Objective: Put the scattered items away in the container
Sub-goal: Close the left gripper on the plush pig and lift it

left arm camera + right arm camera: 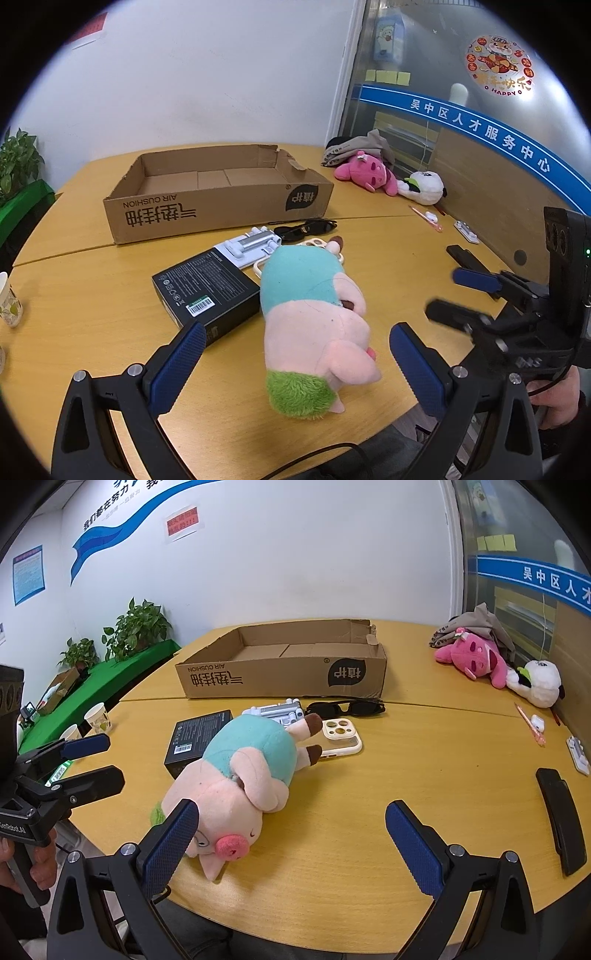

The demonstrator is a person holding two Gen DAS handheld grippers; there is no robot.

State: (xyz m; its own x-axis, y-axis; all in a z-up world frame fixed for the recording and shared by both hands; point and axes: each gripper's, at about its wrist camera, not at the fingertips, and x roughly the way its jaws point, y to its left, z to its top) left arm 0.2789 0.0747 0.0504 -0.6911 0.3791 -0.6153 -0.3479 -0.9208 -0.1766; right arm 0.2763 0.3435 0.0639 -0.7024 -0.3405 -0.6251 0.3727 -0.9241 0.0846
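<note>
On the yellow table (pixel 92 295) we're hovering both grippers, left gripper (pixel 295 354) and right gripper (pixel 291 834), fingers spread and empty, around the plush pig (pixel 314 325), so it's risking nudging the black box (pixel 207 288).

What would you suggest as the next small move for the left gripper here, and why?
Probably ease the left gripper forward and close on the pig plush. Its jaws stand open on either side of the toy without pressing it, the plush lies nearest on the table, and the cardboard box beyond appears empty. The right gripper is open too, holding nothing.
</note>
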